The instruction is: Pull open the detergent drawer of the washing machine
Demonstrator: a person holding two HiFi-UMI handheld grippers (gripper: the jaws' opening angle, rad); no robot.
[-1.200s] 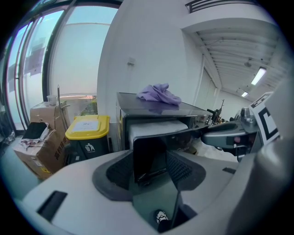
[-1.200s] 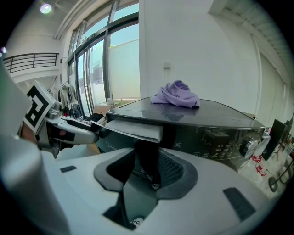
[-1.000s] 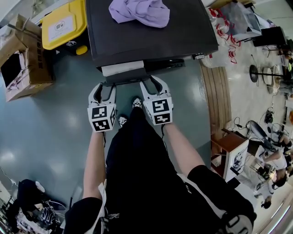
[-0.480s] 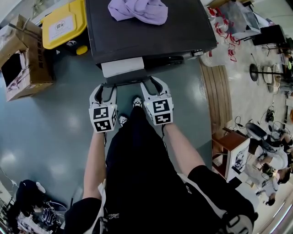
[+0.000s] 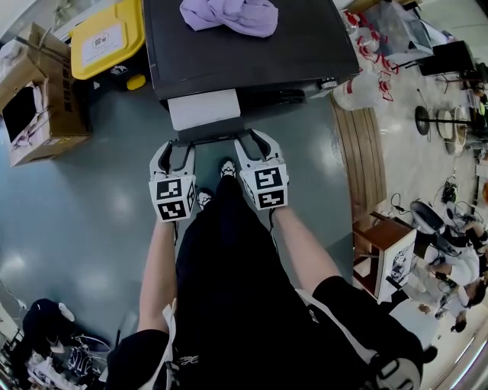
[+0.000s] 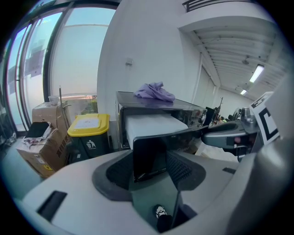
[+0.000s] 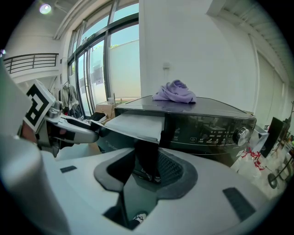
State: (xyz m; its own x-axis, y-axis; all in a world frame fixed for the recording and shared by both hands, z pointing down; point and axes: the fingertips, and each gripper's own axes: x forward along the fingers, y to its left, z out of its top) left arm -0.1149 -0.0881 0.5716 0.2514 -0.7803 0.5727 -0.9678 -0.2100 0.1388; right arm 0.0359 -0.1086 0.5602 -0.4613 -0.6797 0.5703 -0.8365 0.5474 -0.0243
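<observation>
The black washing machine [image 5: 252, 57] stands in front of me in the head view. Its detergent drawer [image 5: 204, 109] sticks out at the front left and shows a white top, with a dark front panel [image 5: 210, 135] at its near end. My left gripper [image 5: 176, 149] is shut on the left end of that panel and my right gripper [image 5: 255, 141] on its right end. The left gripper view shows the panel [image 6: 149, 156] between the pads of the left gripper [image 6: 151, 167]. From the right gripper [image 7: 147, 169] I see the panel's edge [image 7: 147, 156] pinched between its pads.
A purple cloth [image 5: 229, 15] lies on top of the machine. A yellow-lidded bin [image 5: 107, 38] and an open cardboard box [image 5: 34, 99] stand to the left. Wooden boards [image 5: 358, 152] and a white jug [image 5: 358, 91] are at the right. My shoes [image 5: 227, 169] are just below the drawer.
The drawer has slid further out of the machine toward me, so more of its white top shows. Both grippers came back with the panel.
</observation>
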